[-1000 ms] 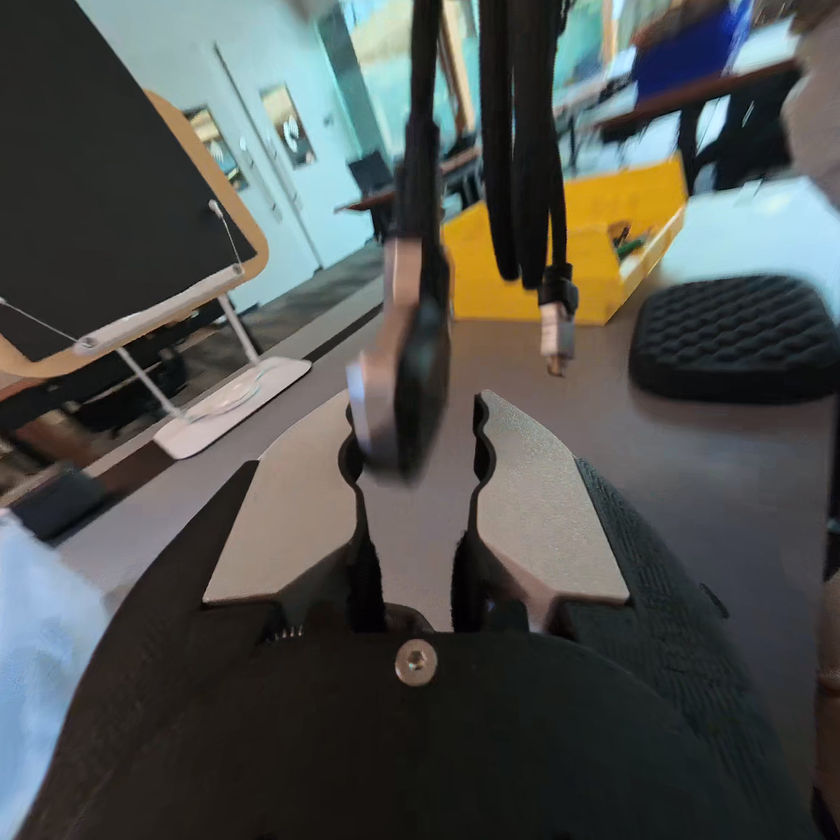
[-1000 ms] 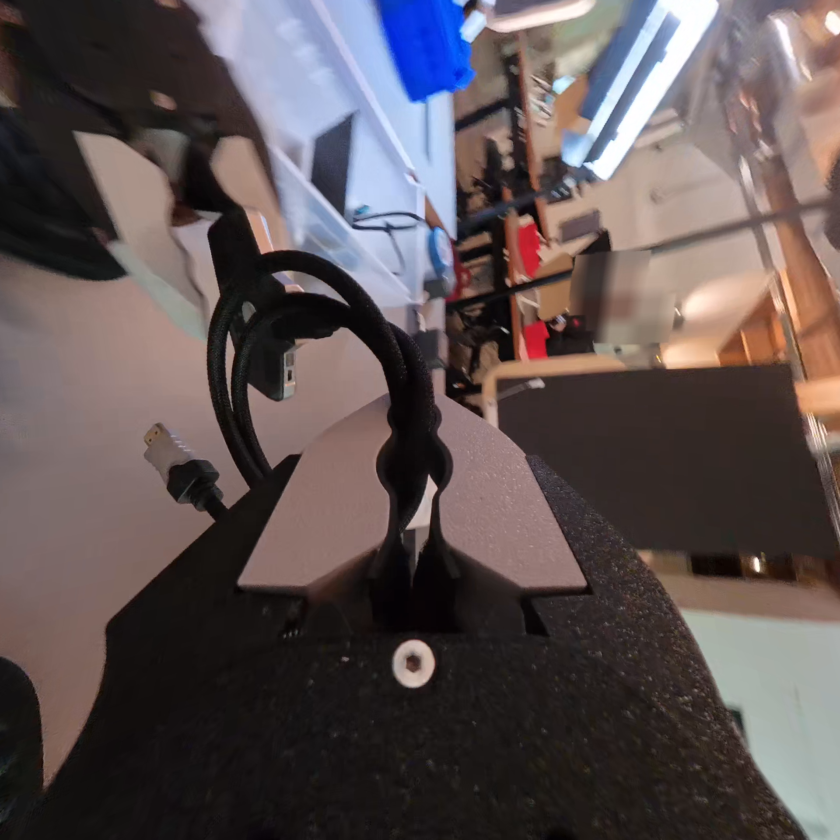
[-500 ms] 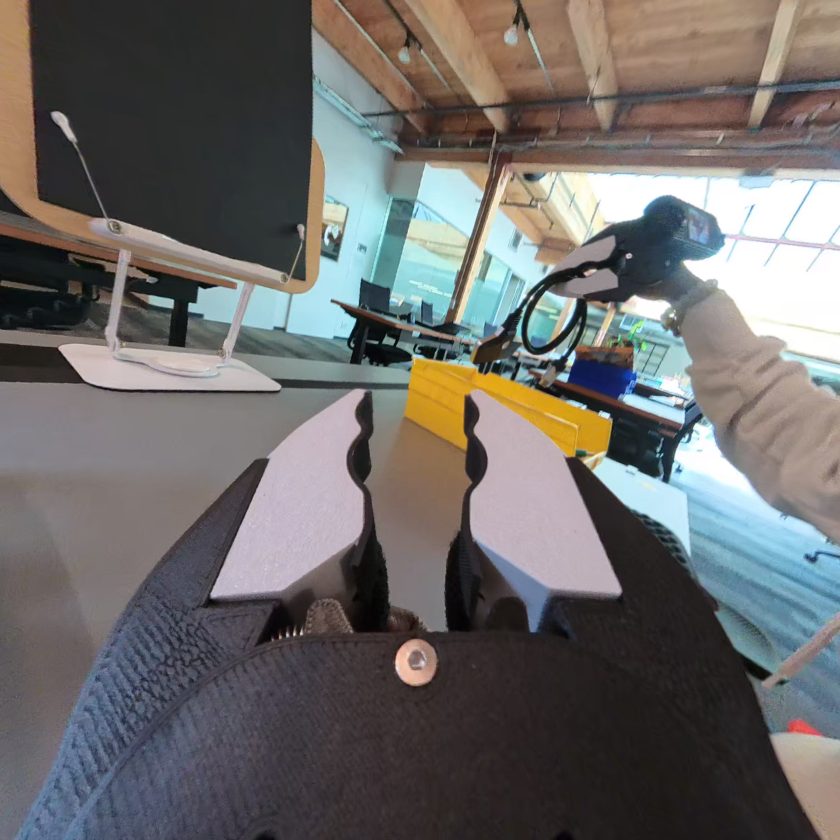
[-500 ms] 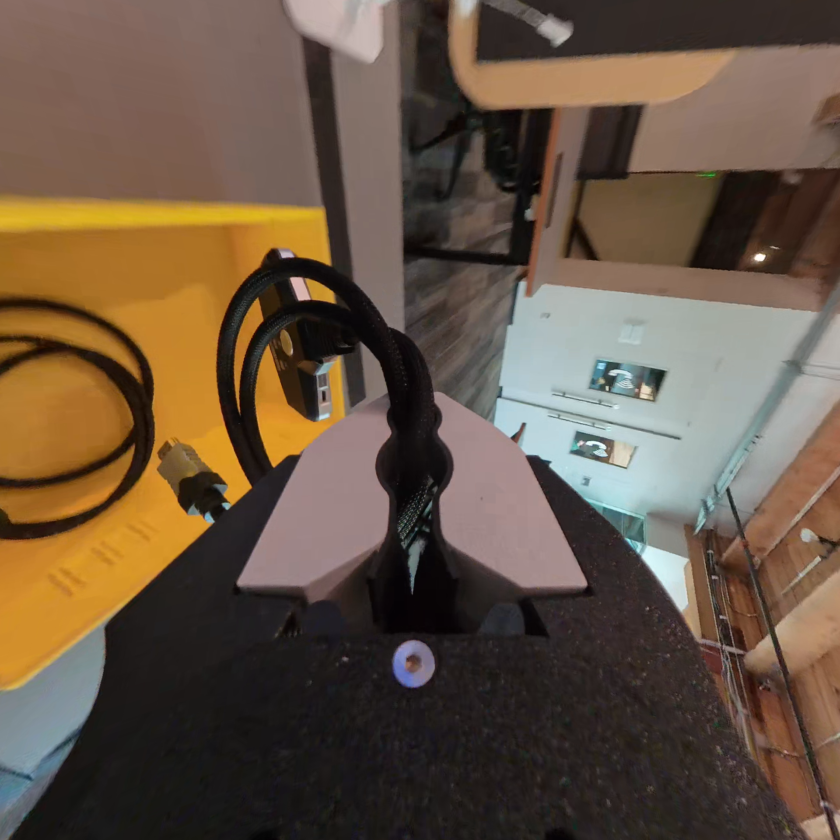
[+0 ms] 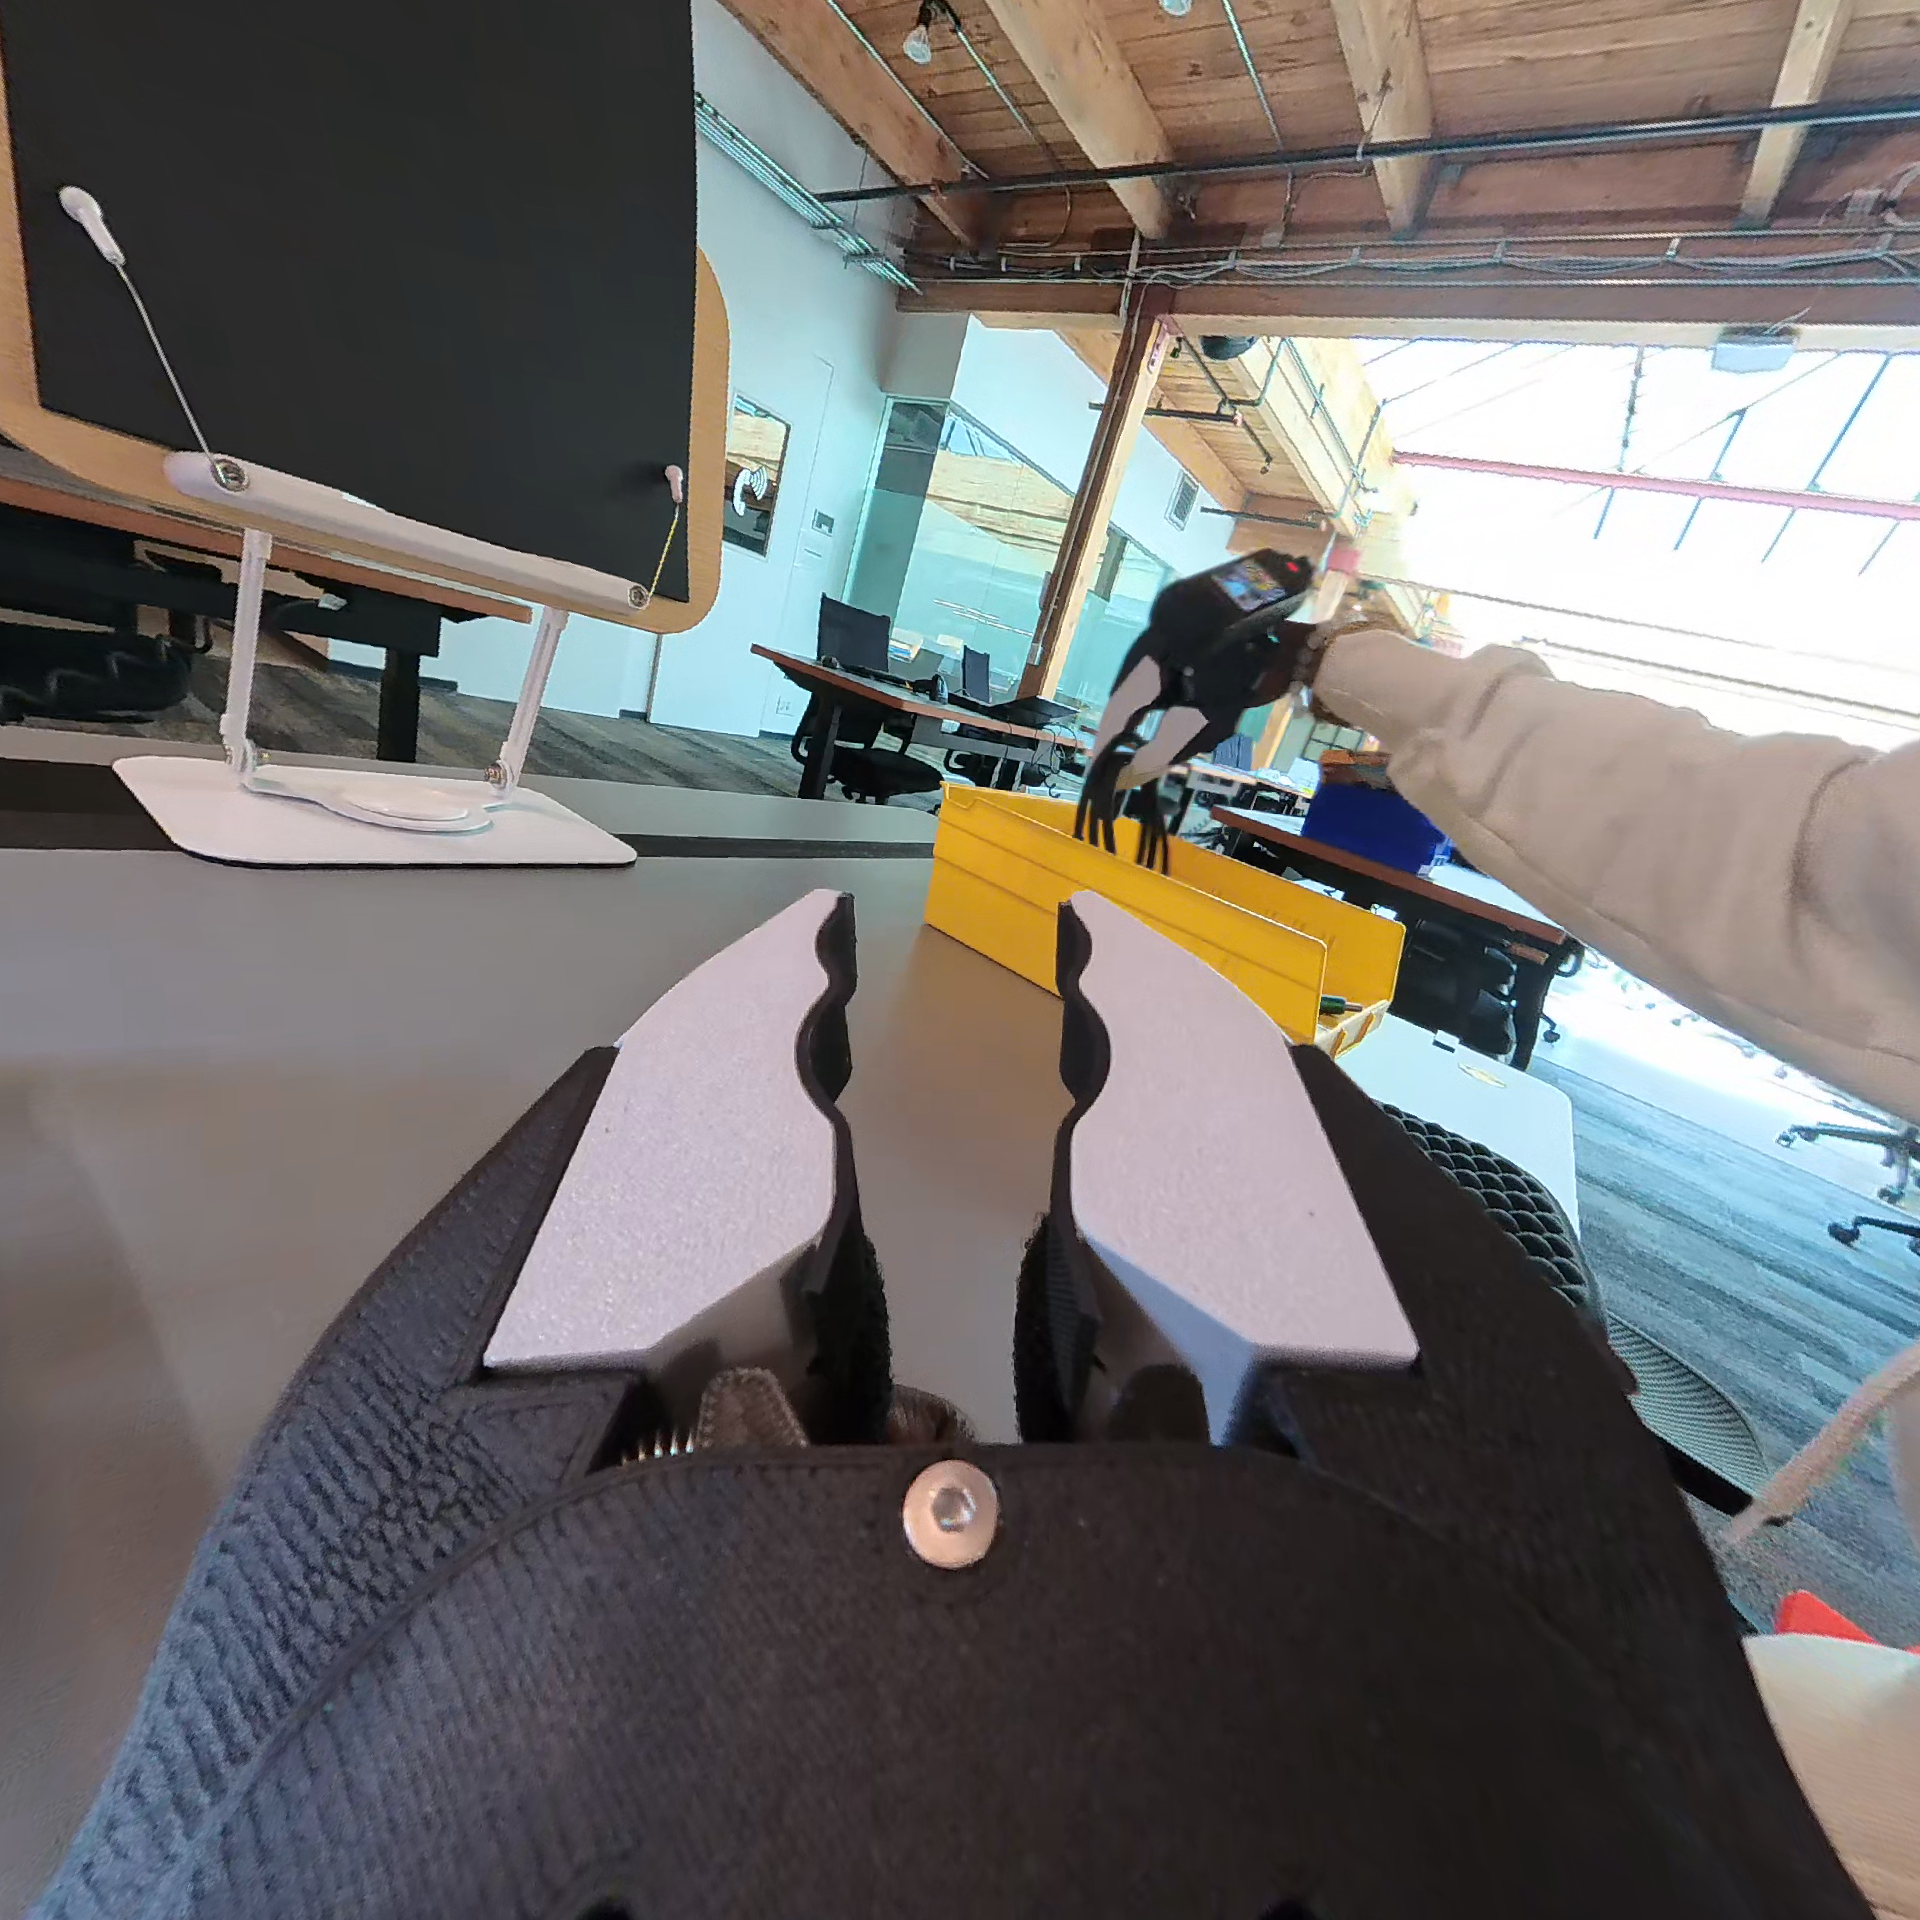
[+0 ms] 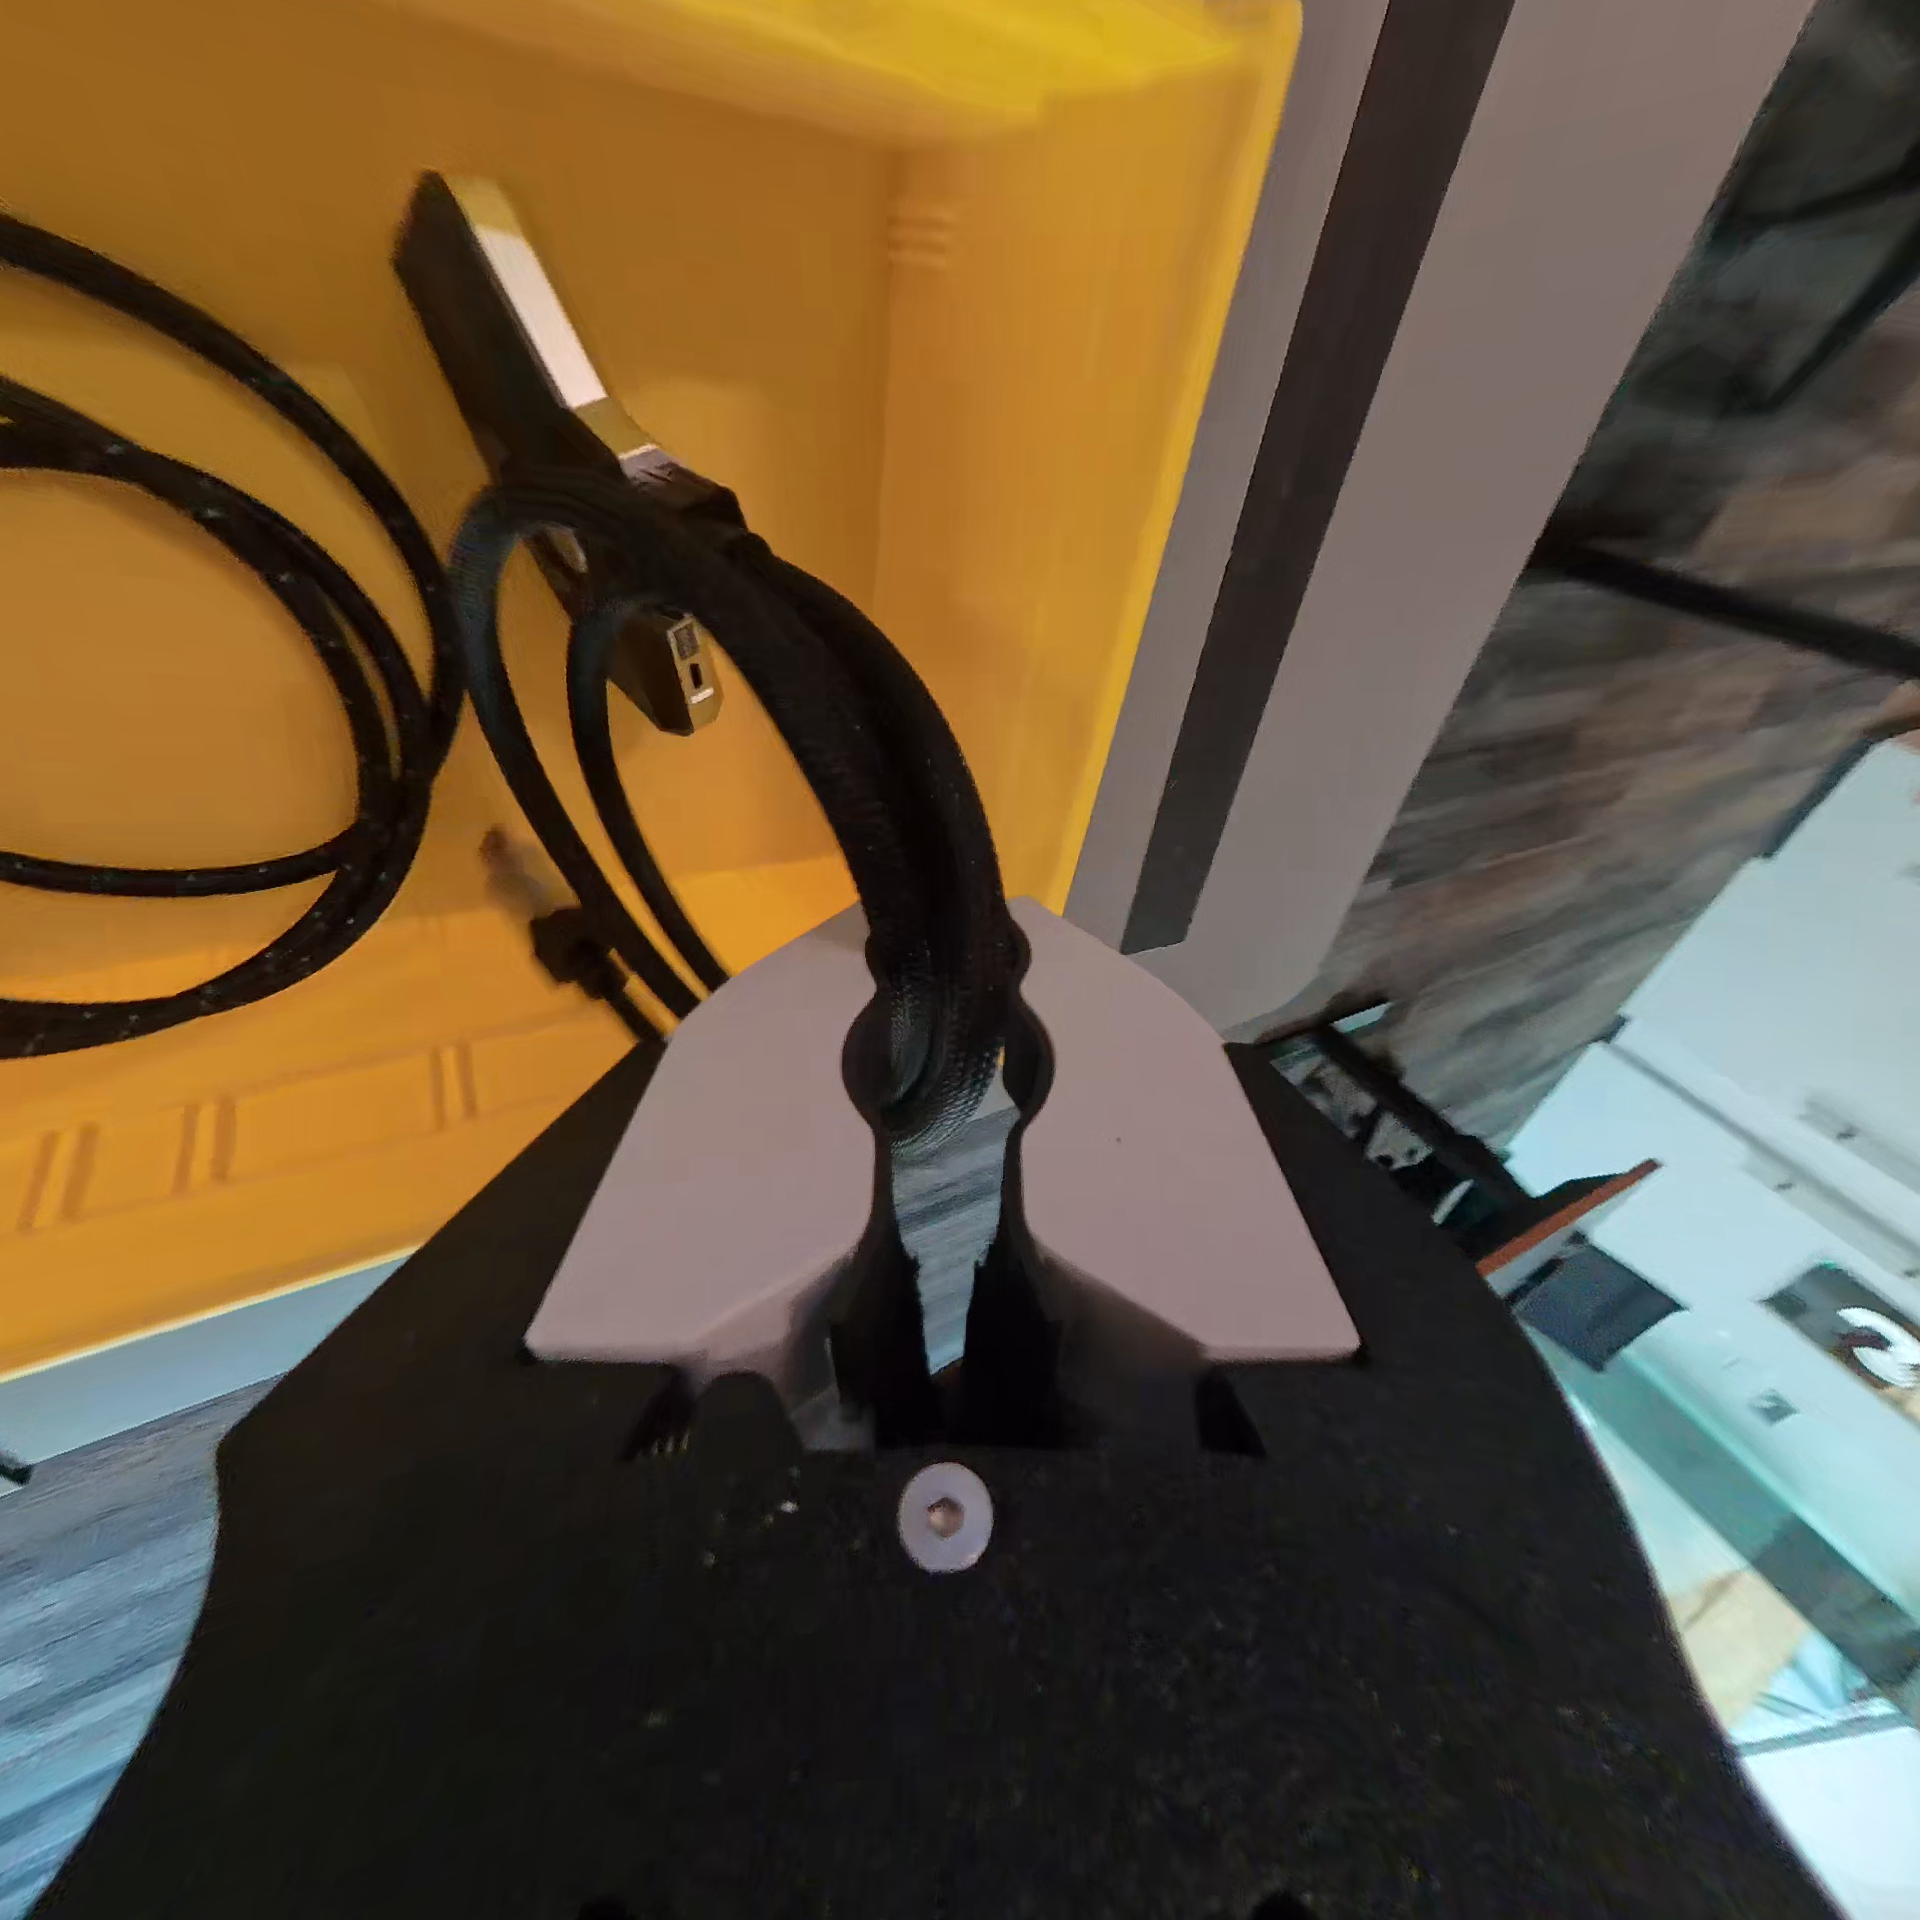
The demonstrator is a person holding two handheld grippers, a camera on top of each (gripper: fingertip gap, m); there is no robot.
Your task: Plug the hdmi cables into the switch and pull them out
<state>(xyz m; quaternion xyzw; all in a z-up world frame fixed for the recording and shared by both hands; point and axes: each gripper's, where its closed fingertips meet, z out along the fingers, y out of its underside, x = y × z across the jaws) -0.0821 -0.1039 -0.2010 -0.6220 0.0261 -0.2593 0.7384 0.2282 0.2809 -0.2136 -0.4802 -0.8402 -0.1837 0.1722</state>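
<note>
Fingers (image 6: pixel 727 1174) of our right gripper (image 6: pixel 940 997), matte grey with scalloped inner edges, pinch braided black hdmi cables (image 6: pixel 914 831). Beyond them the slim black-and-silver switch (image 6: pixel 499 312) dangles over the glossy yellow plastic bin (image 6: pixel 987 416). Our left gripper (image 5: pixel 956 935) gapes empty above the smooth grey table (image 5: pixel 312 1039). No writing is legible.
</note>
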